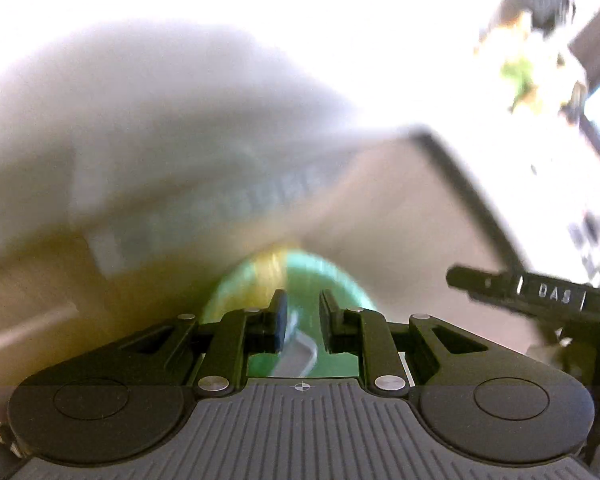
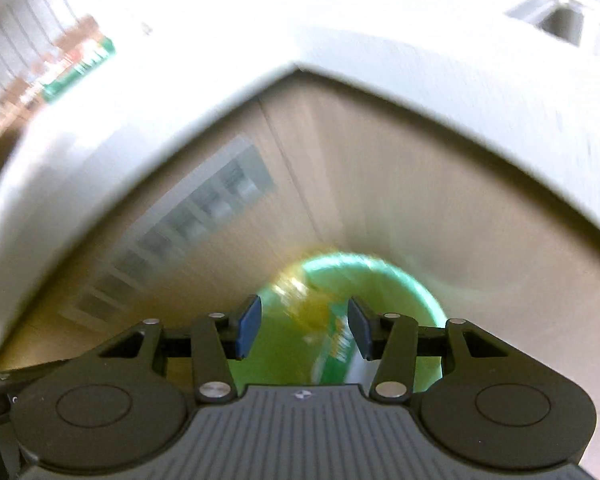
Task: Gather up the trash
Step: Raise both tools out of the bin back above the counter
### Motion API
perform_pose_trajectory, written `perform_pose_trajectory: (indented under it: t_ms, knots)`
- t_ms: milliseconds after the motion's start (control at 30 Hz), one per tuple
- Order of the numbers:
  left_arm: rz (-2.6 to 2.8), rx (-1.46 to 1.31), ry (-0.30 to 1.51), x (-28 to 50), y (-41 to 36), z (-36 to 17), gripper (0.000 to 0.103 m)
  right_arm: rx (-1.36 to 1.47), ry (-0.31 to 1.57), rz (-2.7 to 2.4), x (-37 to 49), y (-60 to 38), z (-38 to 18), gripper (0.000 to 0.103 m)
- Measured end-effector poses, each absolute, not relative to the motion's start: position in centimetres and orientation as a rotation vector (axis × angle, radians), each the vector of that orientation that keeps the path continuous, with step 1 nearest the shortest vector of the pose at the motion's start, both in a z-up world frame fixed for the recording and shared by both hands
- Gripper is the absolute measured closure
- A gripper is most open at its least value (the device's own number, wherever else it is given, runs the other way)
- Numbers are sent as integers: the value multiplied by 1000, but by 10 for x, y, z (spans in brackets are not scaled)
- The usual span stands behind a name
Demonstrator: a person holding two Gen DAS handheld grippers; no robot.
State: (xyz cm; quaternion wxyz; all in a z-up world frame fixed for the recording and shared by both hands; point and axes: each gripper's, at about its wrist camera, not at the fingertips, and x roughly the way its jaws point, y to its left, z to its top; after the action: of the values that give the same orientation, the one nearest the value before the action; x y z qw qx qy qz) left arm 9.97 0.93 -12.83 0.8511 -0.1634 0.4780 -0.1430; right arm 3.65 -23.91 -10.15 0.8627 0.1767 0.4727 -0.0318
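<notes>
Claws hang above a round green plastic bin (image 2: 364,280): left claw (image 1: 303,312) nearly pressed together with a blurred pale strip between its pads, right claw (image 2: 303,326) spread and empty.

both wrist views tilted steeply down, close above shared green bin (image 1: 332,276) (image 2: 380,276)

We see the white counter corner (image 2: 300,68) overhanging the green bin (image 2: 400,276), beige cabinet fronts (image 2: 420,200) close behind; from the right wrist view, open room only straight above the bin.
</notes>
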Motion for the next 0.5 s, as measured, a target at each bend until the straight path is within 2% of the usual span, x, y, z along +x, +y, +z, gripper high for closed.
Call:
perform_pose_trajectory:
  t_ms: [100,133,200,267,433,500]
  knots:
    - [-219,-368,913,108,43,-89,83,393,944,-10,56,-227,-70,55]
    - [-201,-373,892,112,53,-79,91,382,927,7,65,-220,-59,55]
    - [-239,-441,899,124,67,-67,88,350,890,51,87,-204,-38,55]
    - [-196,-394,871,133,71,-51,85,316,860,94,112,-186,-21,55]
    - [-226,-396,755,153,88,-21,85,180,770,202,186,-135,14,54]
    - [-192,-370,711,162,96,-15,85,116,738,241,214,-116,25,48]
